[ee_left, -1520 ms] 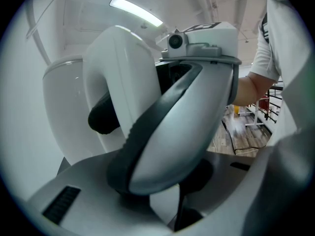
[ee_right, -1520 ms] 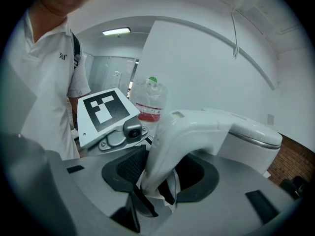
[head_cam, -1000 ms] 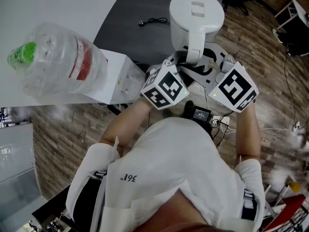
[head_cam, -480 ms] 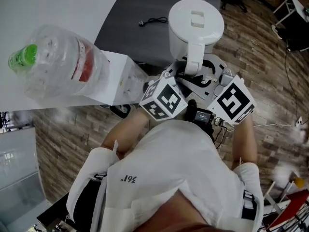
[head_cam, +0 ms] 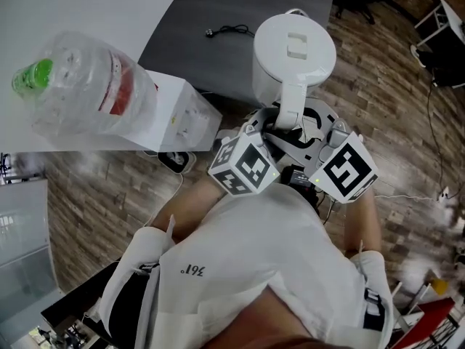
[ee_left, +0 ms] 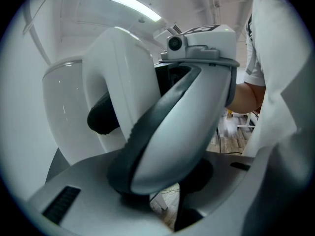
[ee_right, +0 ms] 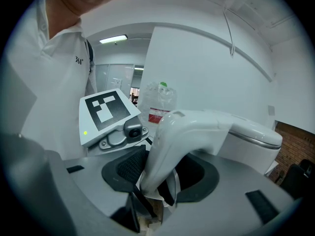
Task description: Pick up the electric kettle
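Both tools, the left gripper (ee_left: 165, 193) and the right gripper (ee_right: 156, 178), have drawn back toward the person's shirt (head_cam: 254, 253) since the earlier frames. The kettle (head_cam: 294, 46) has come with them, while the dispenser (head_cam: 185, 111) sits about where it was in the head view.

The kettle is smooth, glossy white plastic, a round drum under a flat round lid (head_cam: 312, 64) with a small rectangular catch. Its handle (head_cam: 289, 107) is a broad white strap that arches off the lid's rim and curves down. The kettle stands upright with its long axis vertical and the lid facing up at the head camera. The handle points at the person. It hangs to the right of the dispenser, just past the dispenser's near corner, over the table (head_cam: 211, 6) edge and the plank floor (head_cam: 392, 107).

The right jaws press black ribbed pads on both sides of the handle's lower end. The left jaws are closed partway on the same handle, with the right gripper's rounded white shell, rimmed in dark grey, lying across in front of them.

The dispenser is a white box carrying a clear, crinkled bottle (head_cam: 87, 86) with a green cap and a red label. Behind the dispenser the table is matte dark grey with a curved edge, and a thin black cord (head_cam: 229, 30) lies on it.
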